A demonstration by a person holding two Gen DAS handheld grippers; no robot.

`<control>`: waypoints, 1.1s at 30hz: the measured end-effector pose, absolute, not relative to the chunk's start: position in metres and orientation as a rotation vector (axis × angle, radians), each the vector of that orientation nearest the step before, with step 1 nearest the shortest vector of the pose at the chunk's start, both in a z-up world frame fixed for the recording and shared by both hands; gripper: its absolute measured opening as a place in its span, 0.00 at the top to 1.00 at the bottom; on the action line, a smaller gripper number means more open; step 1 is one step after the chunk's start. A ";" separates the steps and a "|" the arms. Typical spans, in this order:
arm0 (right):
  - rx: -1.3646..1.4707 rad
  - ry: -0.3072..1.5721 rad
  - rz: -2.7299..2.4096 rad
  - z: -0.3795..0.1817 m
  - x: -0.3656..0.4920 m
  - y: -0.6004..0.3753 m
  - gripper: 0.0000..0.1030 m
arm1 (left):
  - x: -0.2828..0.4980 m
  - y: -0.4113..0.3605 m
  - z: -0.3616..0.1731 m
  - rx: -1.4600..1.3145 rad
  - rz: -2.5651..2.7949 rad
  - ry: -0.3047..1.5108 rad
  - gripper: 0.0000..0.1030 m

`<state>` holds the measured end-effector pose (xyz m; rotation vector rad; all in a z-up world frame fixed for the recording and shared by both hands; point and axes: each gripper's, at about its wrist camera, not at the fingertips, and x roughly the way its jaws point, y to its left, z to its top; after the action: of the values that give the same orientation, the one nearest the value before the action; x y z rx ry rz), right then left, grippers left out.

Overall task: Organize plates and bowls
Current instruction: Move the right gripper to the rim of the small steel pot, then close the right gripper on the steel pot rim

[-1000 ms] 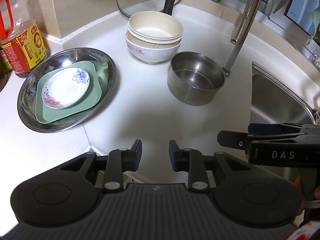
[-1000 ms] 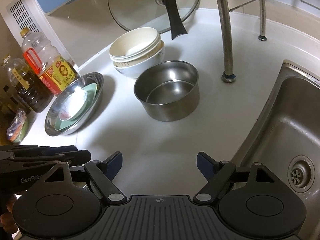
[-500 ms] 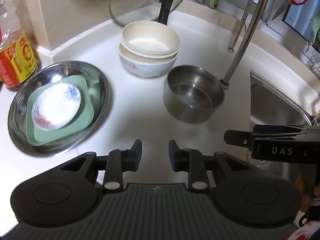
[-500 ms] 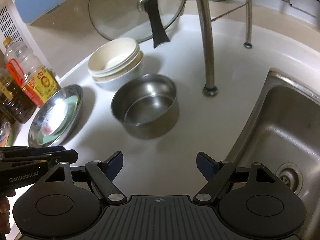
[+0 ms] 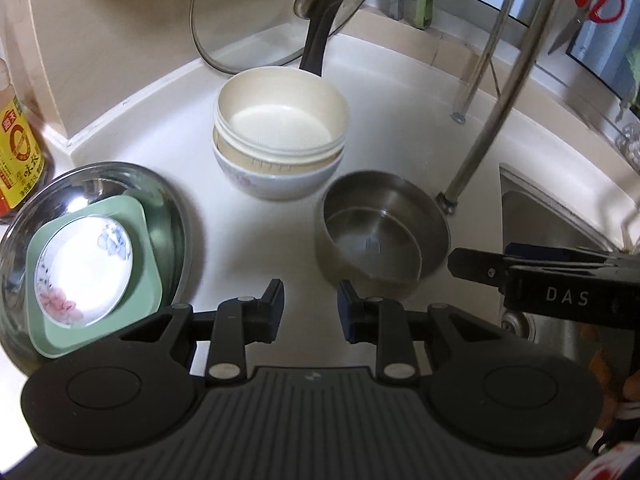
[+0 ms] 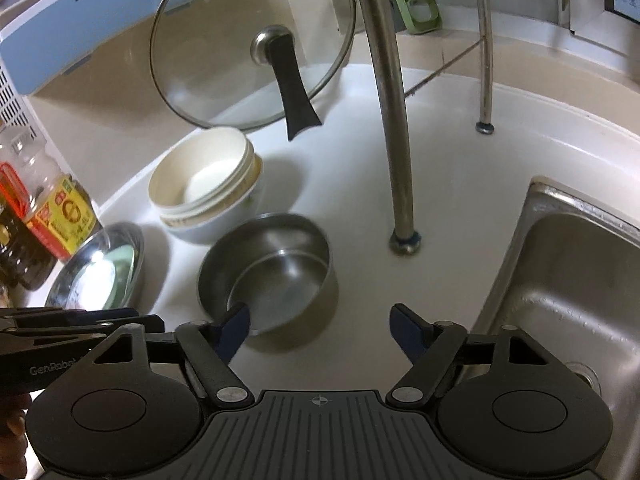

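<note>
The steel bowl at 11 o'clock looks light, stiff and slippery; pinch its rim. Right gripper gapes wide, left gripper narrow, both empty.

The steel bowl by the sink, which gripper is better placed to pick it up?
Right, probably. The right gripper is wide open, one finger already over the steel bowl rim; the left gripper gapes narrowly, just short of it.

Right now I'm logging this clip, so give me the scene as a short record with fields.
surface: white counter beside a steel sink
bowl stack: cream bowls nested in a floral white bowl
steel bowl: empty, alone, next to the stack
plates: small floral plate on a green square plate in a steel dish
left gripper: open, empty
right gripper: open wide, empty, near the steel bowl
</note>
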<state>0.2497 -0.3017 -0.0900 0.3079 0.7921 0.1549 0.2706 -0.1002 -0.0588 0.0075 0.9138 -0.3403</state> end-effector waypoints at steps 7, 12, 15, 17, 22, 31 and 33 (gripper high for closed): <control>0.310 0.774 0.148 -0.092 0.271 -0.302 0.33 | 0.293 -0.104 -0.059 -0.033 -0.361 0.905 0.76; 0.304 0.776 0.148 -0.097 0.283 -0.299 0.39 | 0.309 -0.109 -0.065 -0.054 -0.359 0.916 0.76; 0.299 0.784 0.144 -0.102 0.290 -0.298 0.42 | 0.317 -0.110 -0.070 -0.071 -0.357 0.925 0.76; 0.296 0.791 0.141 -0.106 0.293 -0.297 0.44 | 0.322 -0.112 -0.073 -0.073 -0.354 0.931 0.76; 0.289 0.806 0.133 -0.114 0.300 -0.296 0.52 | 0.330 -0.118 -0.080 -0.065 -0.357 0.941 0.76; 0.297 0.820 0.129 -0.124 0.303 -0.297 0.68 | 0.337 -0.124 -0.087 -0.045 -0.365 0.956 0.81; 0.296 0.821 0.132 -0.124 0.303 -0.297 0.71 | 0.338 -0.124 -0.088 -0.043 -0.366 0.957 0.83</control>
<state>0.3031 -0.2970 -0.1245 0.2963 0.8209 0.1322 0.3377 -0.1243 -0.0875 -0.0434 0.9568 -0.3656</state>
